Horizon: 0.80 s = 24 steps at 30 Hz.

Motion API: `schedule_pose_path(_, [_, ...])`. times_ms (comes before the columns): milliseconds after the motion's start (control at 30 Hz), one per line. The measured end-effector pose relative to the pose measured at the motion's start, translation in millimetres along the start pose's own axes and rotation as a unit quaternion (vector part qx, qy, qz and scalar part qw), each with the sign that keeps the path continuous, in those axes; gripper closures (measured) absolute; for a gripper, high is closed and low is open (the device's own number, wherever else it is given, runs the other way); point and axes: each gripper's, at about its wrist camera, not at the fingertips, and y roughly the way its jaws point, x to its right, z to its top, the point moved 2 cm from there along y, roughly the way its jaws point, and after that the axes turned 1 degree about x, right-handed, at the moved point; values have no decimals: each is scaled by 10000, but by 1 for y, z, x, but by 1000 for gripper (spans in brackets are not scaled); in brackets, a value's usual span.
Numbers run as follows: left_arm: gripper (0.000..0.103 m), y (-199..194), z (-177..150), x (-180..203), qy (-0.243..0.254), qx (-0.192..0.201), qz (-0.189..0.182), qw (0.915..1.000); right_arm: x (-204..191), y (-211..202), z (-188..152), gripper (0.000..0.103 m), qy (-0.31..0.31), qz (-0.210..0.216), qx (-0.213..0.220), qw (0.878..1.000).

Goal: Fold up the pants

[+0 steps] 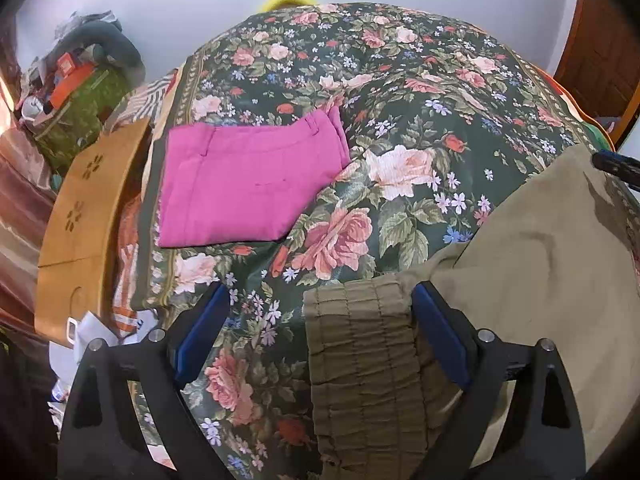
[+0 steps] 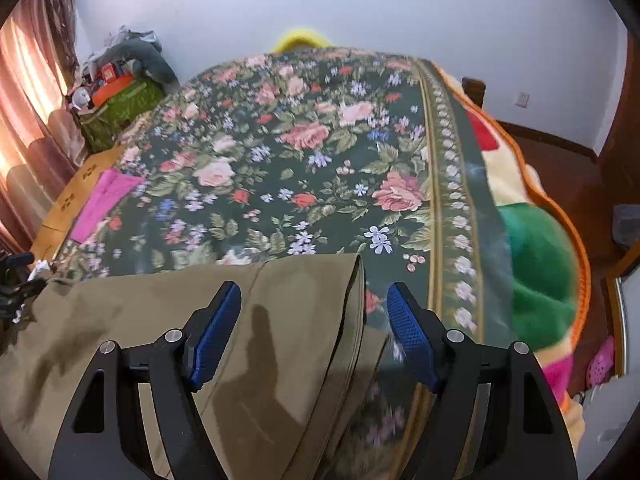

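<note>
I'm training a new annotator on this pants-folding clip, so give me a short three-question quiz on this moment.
1. True or false: the pink pants already lie folded on the bedspread.
2. Which end of the olive pants lies between the left gripper's fingers? A) leg hems B) elastic waistband C) a pocket
3. Fill in: both the left gripper and the right gripper are ____.

Key: 1 true. 2 B: the gathered waistband lies there. 3 open: neither one's pads press the cloth.
</note>
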Motion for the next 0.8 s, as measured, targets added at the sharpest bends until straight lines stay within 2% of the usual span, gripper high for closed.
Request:
schedule_pose_path(100, [8, 5, -2, -3, -139, -21, -92, 9999, 7, 18, -1, 48, 242, 146, -145, 9995])
schedule_pose_path(200, [7, 7, -6, -6, -283, 32, -62, 9996, 12, 23, -2, 73, 525, 264, -92, 9982])
schedule_pose_path(233, [7, 7, -7, -7, -321, 53, -40, 9995, 13, 23, -1, 93, 585, 262, -90, 9979])
schedule_pose_path(367, [7, 7, -11, -10, -514, 121, 41, 9986, 17, 26, -4, 95, 698, 333, -162, 9969])
schedule_pose_path(633, [7, 4, -14, -9, -566, 225, 448, 9971, 2, 30, -7, 96, 251, -405, -43, 9989])
schedule_pose_path(800, [8, 1, -11, -13, -669, 79, 298, 9973, -1, 22, -1, 93, 146, -554, -84, 9983])
